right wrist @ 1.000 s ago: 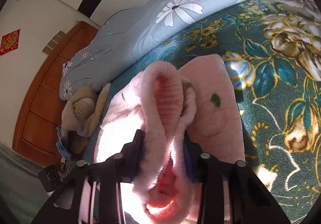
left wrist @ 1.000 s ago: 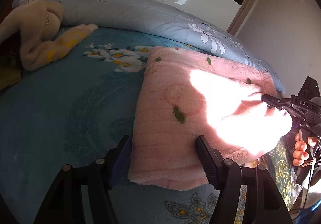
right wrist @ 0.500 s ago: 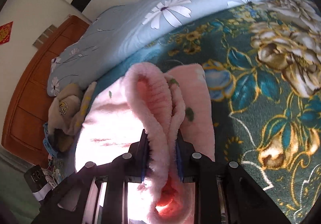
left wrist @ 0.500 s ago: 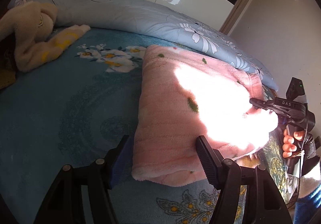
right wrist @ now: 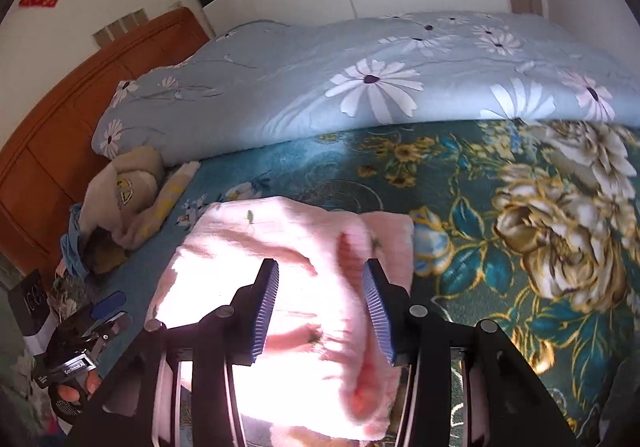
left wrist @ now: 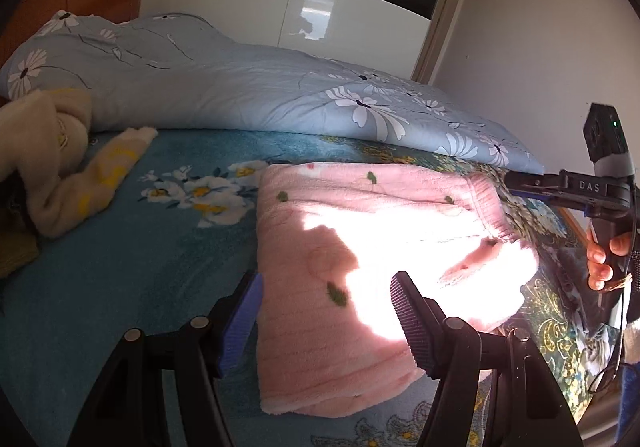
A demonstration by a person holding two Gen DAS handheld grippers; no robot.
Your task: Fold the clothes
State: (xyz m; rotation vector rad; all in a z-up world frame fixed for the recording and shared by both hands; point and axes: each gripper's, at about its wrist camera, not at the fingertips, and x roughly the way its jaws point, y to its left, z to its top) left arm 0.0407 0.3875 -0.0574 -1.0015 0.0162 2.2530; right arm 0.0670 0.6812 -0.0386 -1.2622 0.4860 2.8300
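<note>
Lying folded on the bedspread (left wrist: 132, 267), the pink garment (left wrist: 360, 247) sits beneath both grippers' released jaws, ungrasped.

Left hand-held gripper (left wrist: 326, 311): black frame with round silver screws, ribbed blue pads on both fingers (left wrist: 408, 321). Right hand-held gripper (right wrist: 320, 305): same black build and blue ribbed pads; seen from the left camera, white "DAS" lettering, green indicator light, black cable trailing below.

Hard sunlight blows out the pink garment (left wrist: 400, 247) to white, fisheye edges bend and darken, right view slightly blurred
</note>
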